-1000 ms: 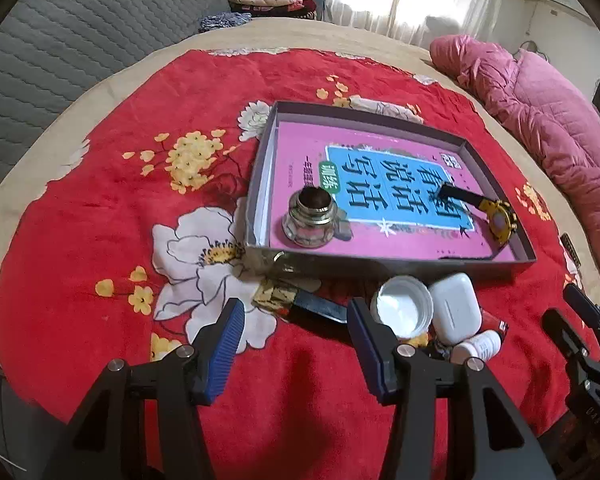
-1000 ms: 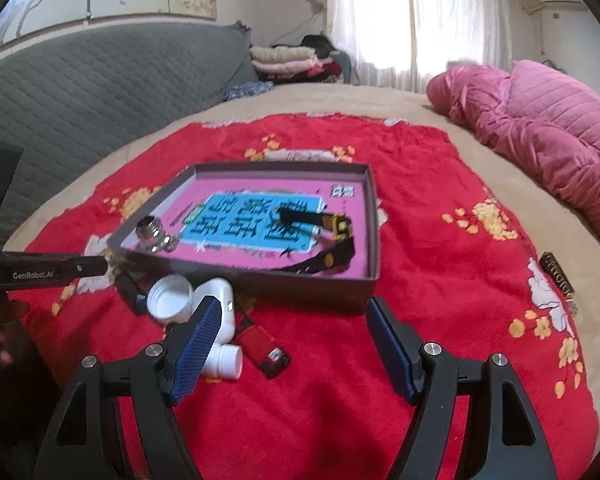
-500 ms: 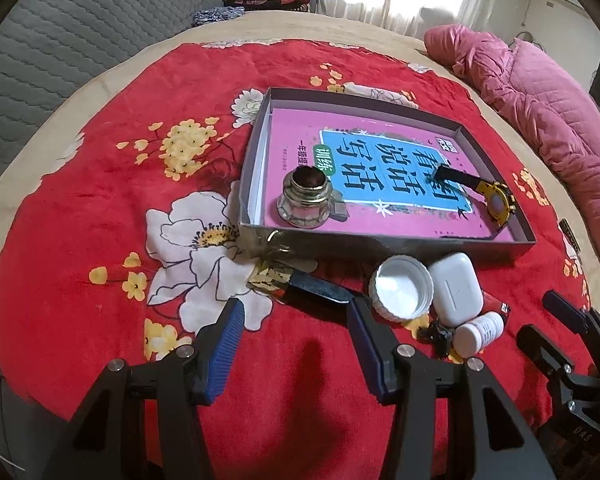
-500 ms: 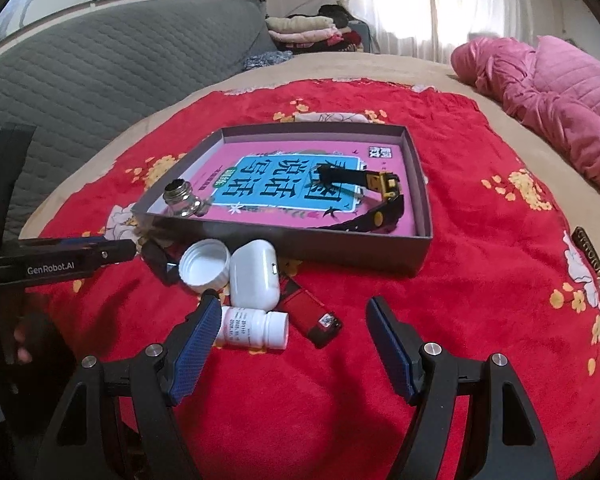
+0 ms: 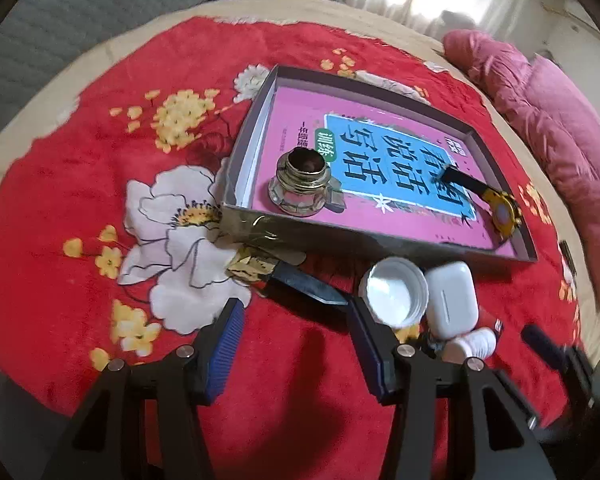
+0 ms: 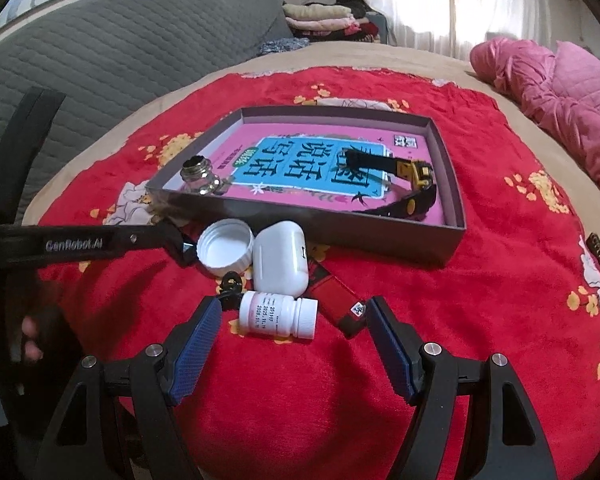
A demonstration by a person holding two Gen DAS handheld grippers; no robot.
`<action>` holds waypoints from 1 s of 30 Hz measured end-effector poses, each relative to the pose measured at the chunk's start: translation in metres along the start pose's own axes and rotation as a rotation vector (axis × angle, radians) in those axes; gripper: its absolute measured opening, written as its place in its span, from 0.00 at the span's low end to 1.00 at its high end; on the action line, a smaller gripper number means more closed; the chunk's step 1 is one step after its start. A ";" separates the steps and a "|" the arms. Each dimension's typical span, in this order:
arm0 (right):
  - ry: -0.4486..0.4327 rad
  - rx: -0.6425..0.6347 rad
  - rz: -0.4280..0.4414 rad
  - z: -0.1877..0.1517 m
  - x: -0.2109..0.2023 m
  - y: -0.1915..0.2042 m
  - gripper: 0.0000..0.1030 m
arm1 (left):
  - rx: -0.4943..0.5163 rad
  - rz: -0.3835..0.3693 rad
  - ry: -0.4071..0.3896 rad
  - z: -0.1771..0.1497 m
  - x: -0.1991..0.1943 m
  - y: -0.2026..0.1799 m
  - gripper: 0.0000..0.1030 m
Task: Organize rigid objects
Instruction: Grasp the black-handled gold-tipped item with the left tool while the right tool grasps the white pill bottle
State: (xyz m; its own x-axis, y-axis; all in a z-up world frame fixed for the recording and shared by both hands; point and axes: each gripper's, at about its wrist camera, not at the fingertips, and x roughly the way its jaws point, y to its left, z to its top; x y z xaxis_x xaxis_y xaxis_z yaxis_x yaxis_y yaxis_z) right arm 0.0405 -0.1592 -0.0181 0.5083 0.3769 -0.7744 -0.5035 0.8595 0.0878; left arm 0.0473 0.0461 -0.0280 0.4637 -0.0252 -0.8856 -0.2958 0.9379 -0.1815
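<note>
Pill bottle [image 6: 278, 315] lies on its side on the red blanket [image 6: 480, 280] before the box [image 6: 456, 236], just ahead of the right claw [image 6: 290, 354], whose jaws stand apart and empty; closing on it looks next, while the left claw [image 5: 294, 348] is likewise apart.

Each tool [image 6: 292, 344]: black frame, blue ribbed pads [image 6: 194, 350], silver screws; white "GenRobot.AI" lettering on left tool [image 5: 294, 338].

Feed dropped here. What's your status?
Both tools open, empty. Right tool lined on pill bottle. Earbud case crowds behind it.
</note>
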 end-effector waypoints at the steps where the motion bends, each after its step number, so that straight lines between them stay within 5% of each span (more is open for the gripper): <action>1: 0.002 0.002 0.000 0.000 0.001 0.000 0.74 | -0.012 0.008 0.011 0.002 0.003 -0.001 0.51; 18: 0.007 0.020 0.007 0.000 0.008 -0.006 0.74 | -0.181 0.133 0.127 0.030 0.036 0.002 0.52; 30: 0.060 0.029 0.037 -0.002 0.021 -0.005 0.74 | -0.111 0.140 0.122 0.025 0.040 0.002 0.53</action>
State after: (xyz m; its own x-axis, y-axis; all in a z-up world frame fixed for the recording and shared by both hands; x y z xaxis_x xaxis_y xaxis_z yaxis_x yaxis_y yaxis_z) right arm 0.0524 -0.1556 -0.0362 0.4466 0.3880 -0.8062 -0.5001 0.8554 0.1346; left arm 0.0865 0.0553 -0.0531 0.3086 0.0548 -0.9496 -0.4432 0.8916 -0.0925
